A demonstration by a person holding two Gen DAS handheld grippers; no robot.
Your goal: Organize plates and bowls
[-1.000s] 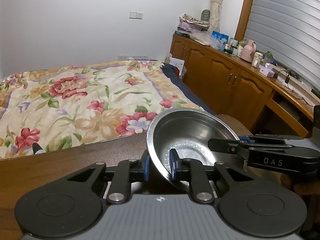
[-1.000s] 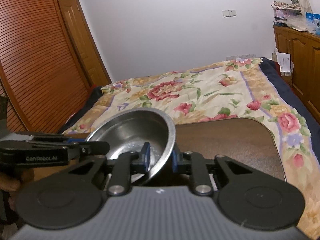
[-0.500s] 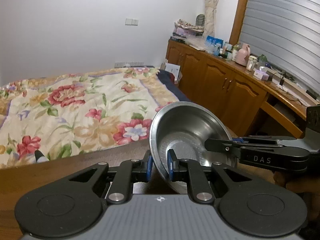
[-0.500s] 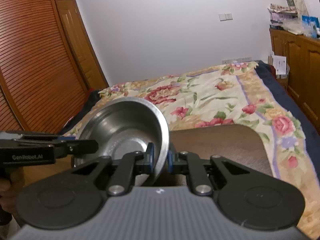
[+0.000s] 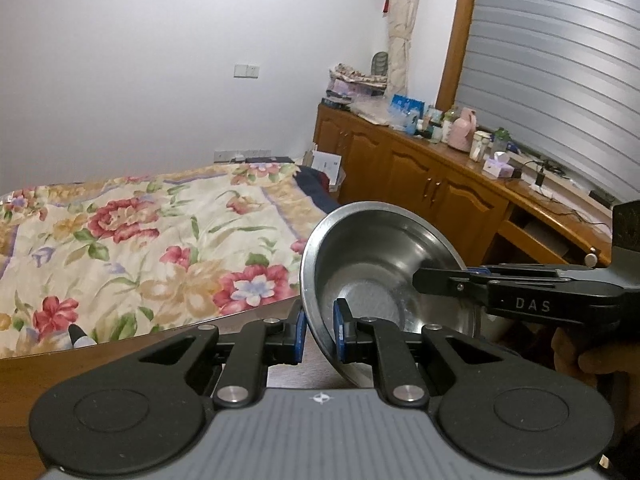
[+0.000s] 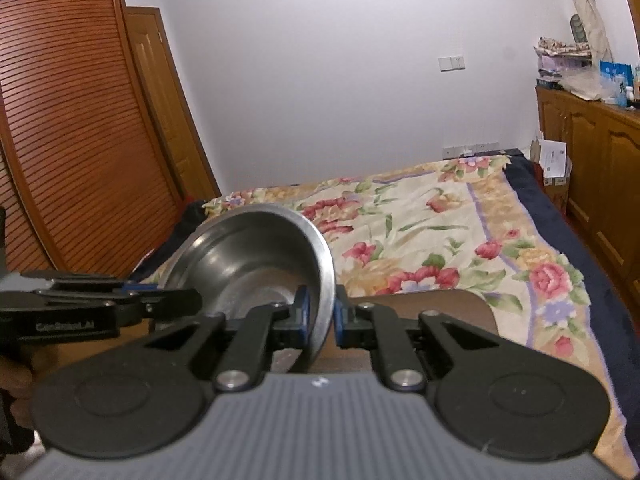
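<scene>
A steel bowl (image 5: 380, 256) hangs in the air above the dark wooden table (image 5: 132, 356), tilted, held from two sides. My left gripper (image 5: 319, 330) is shut on the bowl's left rim. In the left wrist view the right gripper (image 5: 444, 278) comes in from the right and clamps the opposite rim. In the right wrist view the same steel bowl (image 6: 256, 252) sits left of centre, and my right gripper (image 6: 321, 318) is shut on its right rim. The left gripper (image 6: 176, 300) reaches in from the left onto the far rim. The bowl is empty inside.
A bed with a floral cover (image 5: 132, 240) lies just beyond the table edge. A wooden cabinet counter (image 5: 460, 184) crowded with bottles and boxes runs along the right wall. A louvred wooden wardrobe (image 6: 76, 140) stands at the left. A small dark-tipped object (image 5: 78, 336) lies at the table's far edge.
Both grippers have lifted the bowl higher above the table and tipped it more upright. Both grips on the rim are unchanged.
</scene>
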